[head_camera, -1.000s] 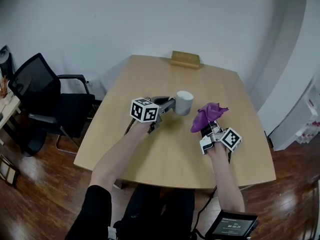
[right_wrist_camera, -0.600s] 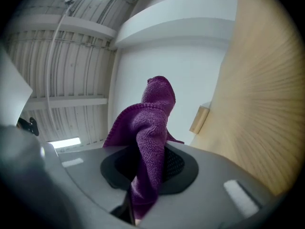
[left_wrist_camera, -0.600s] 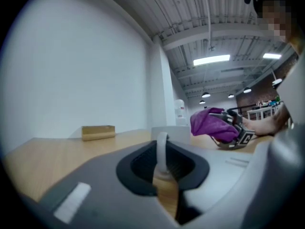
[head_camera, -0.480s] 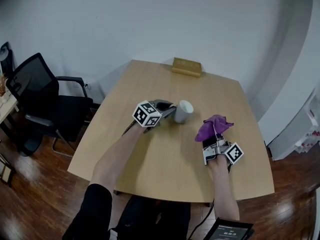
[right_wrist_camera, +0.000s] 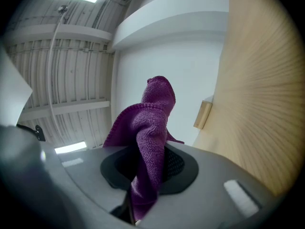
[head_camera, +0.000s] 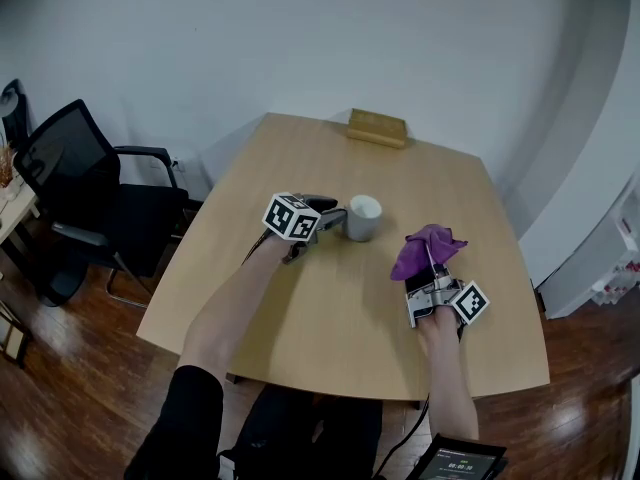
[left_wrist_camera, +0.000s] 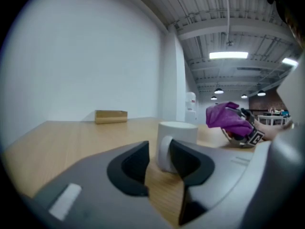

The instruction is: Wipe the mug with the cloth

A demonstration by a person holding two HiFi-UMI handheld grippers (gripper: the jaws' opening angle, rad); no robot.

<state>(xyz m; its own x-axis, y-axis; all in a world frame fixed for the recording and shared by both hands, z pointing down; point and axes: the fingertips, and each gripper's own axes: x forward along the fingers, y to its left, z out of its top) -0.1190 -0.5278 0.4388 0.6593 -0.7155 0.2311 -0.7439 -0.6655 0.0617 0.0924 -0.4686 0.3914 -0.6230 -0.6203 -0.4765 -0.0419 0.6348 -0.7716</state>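
A white mug (head_camera: 363, 218) stands upright on the wooden table (head_camera: 300, 318), near its middle. My left gripper (head_camera: 337, 218) reaches it from the left. In the left gripper view the mug (left_wrist_camera: 177, 140) has its handle between the left gripper (left_wrist_camera: 159, 163) jaws, which are opening, with a gap beside the handle. To the right, my right gripper (head_camera: 424, 274) is shut on a purple cloth (head_camera: 425, 250) that bunches up above its jaws. The right gripper view shows the cloth (right_wrist_camera: 150, 142) pinched in the right gripper (right_wrist_camera: 147, 168). From the left gripper view the cloth (left_wrist_camera: 228, 119) shows beyond the mug.
A small wooden block (head_camera: 377, 127) lies at the table's far edge. A black office chair (head_camera: 80, 188) stands left of the table. A device with a lit screen (head_camera: 455, 458) sits at the bottom, near the person's right arm.
The mug was tilted in the left gripper's grip; now it stands upright on the table and the left jaws have spread. The right gripper with the cloth has drifted slightly nearer.
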